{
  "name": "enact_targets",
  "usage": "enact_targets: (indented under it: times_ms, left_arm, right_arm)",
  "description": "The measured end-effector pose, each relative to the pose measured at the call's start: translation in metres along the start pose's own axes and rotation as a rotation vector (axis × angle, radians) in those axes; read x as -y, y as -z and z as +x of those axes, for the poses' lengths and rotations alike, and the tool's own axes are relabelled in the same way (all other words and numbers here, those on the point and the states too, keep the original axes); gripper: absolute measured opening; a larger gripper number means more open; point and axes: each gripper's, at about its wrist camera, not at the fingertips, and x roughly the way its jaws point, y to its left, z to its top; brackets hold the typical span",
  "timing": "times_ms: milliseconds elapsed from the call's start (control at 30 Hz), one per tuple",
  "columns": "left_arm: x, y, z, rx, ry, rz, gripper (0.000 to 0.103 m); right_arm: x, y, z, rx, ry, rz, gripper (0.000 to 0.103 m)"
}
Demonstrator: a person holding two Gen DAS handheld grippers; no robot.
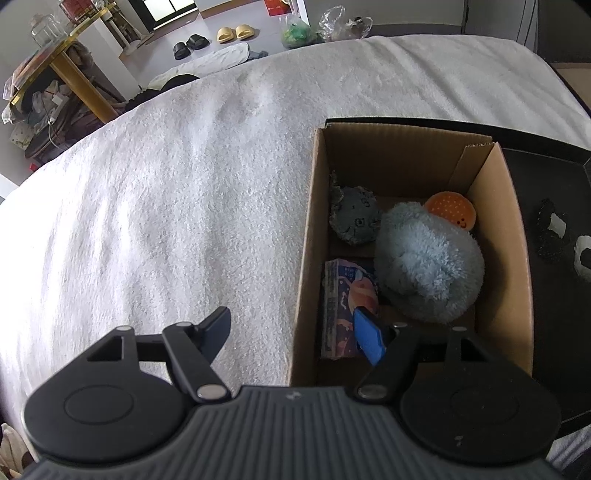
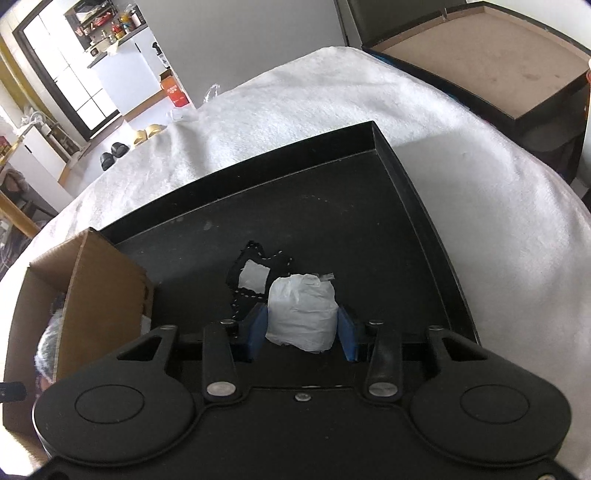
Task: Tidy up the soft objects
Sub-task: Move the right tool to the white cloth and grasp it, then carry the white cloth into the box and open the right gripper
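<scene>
My right gripper (image 2: 302, 314) is down in the black tray (image 2: 369, 206), its blue pads pressed against both sides of a white wad of soft paper (image 2: 301, 317). Just behind the wad lies a black cloth with a white label (image 2: 253, 277). My left gripper (image 1: 292, 314) is open and holds nothing; it straddles the left wall of the cardboard box (image 1: 314, 221), with one finger over the bed and one inside the box. In the box lie a fluffy light-blue plush (image 1: 428, 262), a grey plush (image 1: 354, 218), an orange round toy (image 1: 450, 210) and a tissue packet (image 1: 340, 306).
Box and tray stand side by side on a white fluffy blanket (image 1: 184, 203) that covers the bed. A dark open chest (image 2: 498, 62) stands beyond the bed's far right. Slippers (image 1: 229, 33) and plastic bags (image 1: 299, 31) lie on the floor past the bed.
</scene>
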Motion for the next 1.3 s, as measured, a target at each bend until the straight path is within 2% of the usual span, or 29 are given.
enact_targets:
  times_ms: [300,1033,1233,1300]
  left_arm:
    - [-0.012,0.005,-0.009,0.018,0.028,-0.018,0.071]
    - [-0.036,0.018,-0.013,0.068,0.146,-0.071,0.067]
    - [-0.04,0.02,-0.006,0.058,0.183,-0.094,0.06]
    - [-0.041,0.022,-0.004,0.05,0.198,-0.103,0.053]
  right_arm:
    - [-0.016,-0.002,-0.026,0.011,-0.035,-0.031,0.04]
    - [-0.096,-0.003,-0.083,0.027,-0.173,-0.152,0.04]
    - [-0.115,0.001,-0.087,0.017,-0.193,-0.179,0.04]
    - [-0.121,0.004,-0.087,0.007,-0.204,-0.184,0.04]
